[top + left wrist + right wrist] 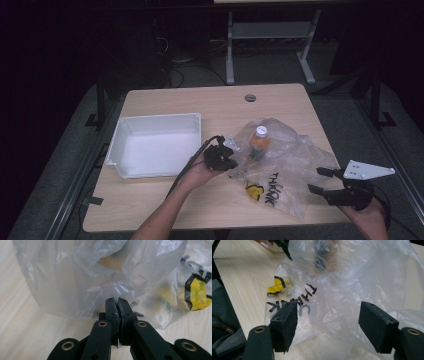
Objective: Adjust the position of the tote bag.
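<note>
On the pale wood-grain worktop (165,205), toward its right half, lies a crumpled clear plastic bag (287,160) printed with black lettering and a yellow-and-black mark. A bottle (259,142) with a white cap and orange contents stands inside the bag, near the worktop's centre. The bag spreads from there toward the right edge and the near right corner.

The left gripper (227,157) sits at the bag's left side; in the left gripper view its jaws are clenched on a fold of the bag's film (117,293), which rises pinched from between the tips. The right gripper (320,181) is near the worktop's near right corner, at the bag's right margin. In the right gripper view its jaws stand wide apart, released, with loose film lying between them; whether they touch it cannot be told.

A white open bin (155,145) rests on the left half of the worktop, close to the left edge. A round grommet (250,97) is set near the far edge.

The room is dim. Grey floor (350,115) surrounds the table, and the white legs of another table (230,55) stand beyond the far edge, with dark cables on the floor beside them.
</note>
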### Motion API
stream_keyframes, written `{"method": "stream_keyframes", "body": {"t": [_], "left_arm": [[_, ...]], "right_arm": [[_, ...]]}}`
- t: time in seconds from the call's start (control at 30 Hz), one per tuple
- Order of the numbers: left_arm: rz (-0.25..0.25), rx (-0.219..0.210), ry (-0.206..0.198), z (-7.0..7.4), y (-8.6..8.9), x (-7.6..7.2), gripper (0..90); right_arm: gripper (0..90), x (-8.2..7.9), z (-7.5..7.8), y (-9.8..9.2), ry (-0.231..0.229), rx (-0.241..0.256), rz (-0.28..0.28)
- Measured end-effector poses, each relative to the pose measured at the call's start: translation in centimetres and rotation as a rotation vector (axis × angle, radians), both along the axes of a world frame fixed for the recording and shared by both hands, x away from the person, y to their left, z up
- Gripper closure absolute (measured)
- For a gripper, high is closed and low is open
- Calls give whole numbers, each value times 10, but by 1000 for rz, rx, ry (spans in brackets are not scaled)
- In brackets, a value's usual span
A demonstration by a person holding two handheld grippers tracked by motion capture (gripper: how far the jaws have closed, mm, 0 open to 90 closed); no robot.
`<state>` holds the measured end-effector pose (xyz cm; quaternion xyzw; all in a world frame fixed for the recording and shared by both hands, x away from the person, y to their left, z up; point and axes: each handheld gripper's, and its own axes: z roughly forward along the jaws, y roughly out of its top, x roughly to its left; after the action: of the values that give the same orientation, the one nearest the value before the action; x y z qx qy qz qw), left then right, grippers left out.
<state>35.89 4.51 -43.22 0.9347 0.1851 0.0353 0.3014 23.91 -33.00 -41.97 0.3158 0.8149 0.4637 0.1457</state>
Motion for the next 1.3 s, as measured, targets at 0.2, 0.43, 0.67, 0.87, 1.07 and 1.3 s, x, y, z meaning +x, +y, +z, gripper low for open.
{"method": "stream_keyframes", "body": {"t": [0.2, 0.43, 0.67, 0.87, 1.07, 1.3], "left_arm": [[-3, 9, 13, -4, 0, -1, 852], [18, -48, 7, 11, 11, -7, 719], [11, -100, -9, 38, 27, -14, 624], [-1, -117, -26, 59, 34, -15, 582], [-21, -167, -40, 93, 23, -8, 517], [-27, -165, -62, 107, -1, 8, 416]], "right_arm": [[308, 0, 0, 0, 0, 0, -4], [308, -1, 1, -3, -4, 6, -10], [309, -2, 2, -3, -6, 6, -13], [309, -3, 4, -3, -14, 10, -16], [308, -2, 4, -5, -16, 15, -20], [308, -2, 4, -5, -17, 21, -13]]}}
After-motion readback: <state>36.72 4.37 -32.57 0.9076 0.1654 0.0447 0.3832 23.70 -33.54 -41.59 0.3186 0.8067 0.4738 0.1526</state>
